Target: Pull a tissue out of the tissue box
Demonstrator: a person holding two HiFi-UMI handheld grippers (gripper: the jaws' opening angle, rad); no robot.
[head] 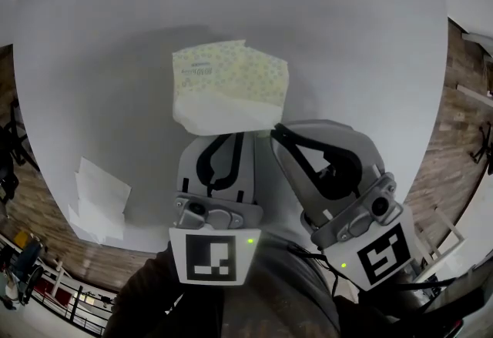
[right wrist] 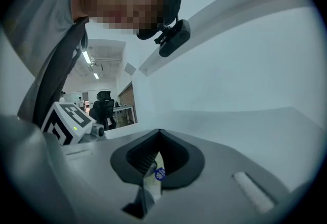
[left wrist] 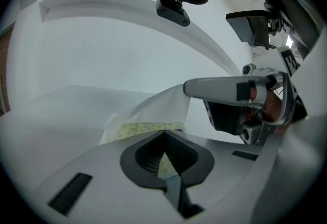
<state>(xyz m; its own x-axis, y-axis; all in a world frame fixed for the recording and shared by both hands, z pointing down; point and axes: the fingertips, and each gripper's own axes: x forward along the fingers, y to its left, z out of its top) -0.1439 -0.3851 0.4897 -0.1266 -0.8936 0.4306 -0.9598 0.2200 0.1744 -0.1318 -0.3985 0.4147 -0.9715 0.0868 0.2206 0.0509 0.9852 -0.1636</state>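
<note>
A soft tissue pack (head: 231, 75) with a yellow-green pattern lies in the middle of the round white table (head: 347, 44). A white tissue (head: 219, 115) sticks out of its near side. My left gripper (head: 229, 133) is shut on the pack's near edge; the patterned wrap (left wrist: 148, 127) shows between its closed jaws in the left gripper view. My right gripper (head: 276, 130) comes in from the right and is shut on the tissue's corner. The left gripper view shows the tissue (left wrist: 163, 108) rising to the right gripper's tip (left wrist: 188, 88). A pale strip with a small blue mark (right wrist: 159, 173) sits in the right gripper's closed jaws.
Several loose white tissues (head: 98, 202) lie on the table near its left front edge. Wooden floor (head: 454, 121) shows beyond the table's rim on both sides. An office chair (right wrist: 103, 105) stands far off in the right gripper view.
</note>
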